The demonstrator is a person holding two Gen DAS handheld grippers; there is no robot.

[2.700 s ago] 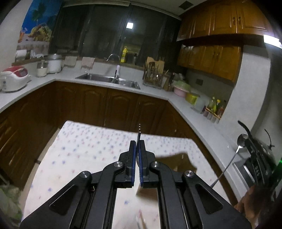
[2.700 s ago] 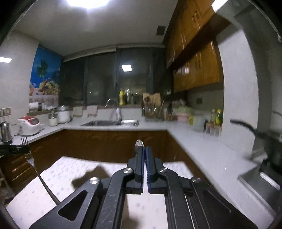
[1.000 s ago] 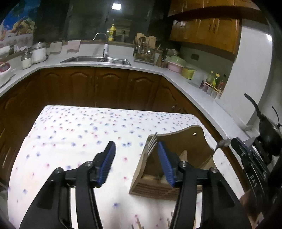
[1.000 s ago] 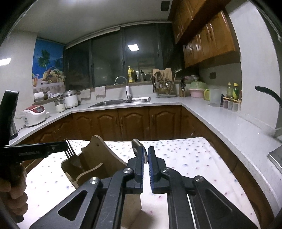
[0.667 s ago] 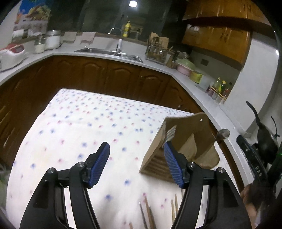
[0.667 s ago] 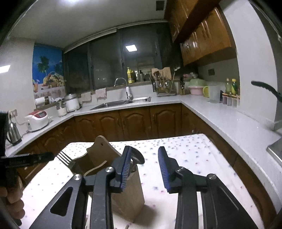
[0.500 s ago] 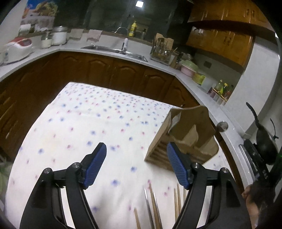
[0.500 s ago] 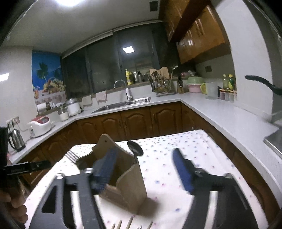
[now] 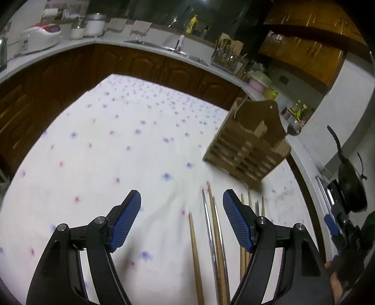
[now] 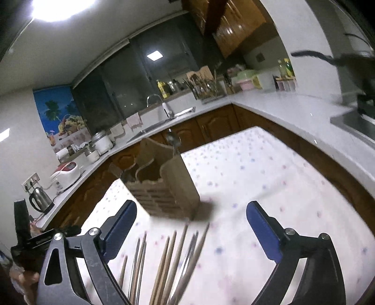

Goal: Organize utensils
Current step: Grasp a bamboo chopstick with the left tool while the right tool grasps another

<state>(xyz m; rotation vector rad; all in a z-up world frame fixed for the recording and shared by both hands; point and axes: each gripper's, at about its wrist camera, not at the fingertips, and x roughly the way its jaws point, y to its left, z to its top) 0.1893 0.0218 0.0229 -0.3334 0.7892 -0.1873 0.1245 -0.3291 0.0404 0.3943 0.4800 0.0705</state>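
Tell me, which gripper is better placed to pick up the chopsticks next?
Right, probably. The right gripper is open with most chopsticks between its fingers; the left gripper frames only a few.

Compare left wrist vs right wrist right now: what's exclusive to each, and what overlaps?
Left wrist only: the black pan on the stove at the right edge, seen whole, and the open left tool.

Right wrist only: the ceiling light, the kettle, the fruit poster, and the right tool, whose jaws have just been opening, nothing between them.

Both: the wooden holder with a spoon in it, loose chopsticks on the dotted tablecloth, the sink counter.
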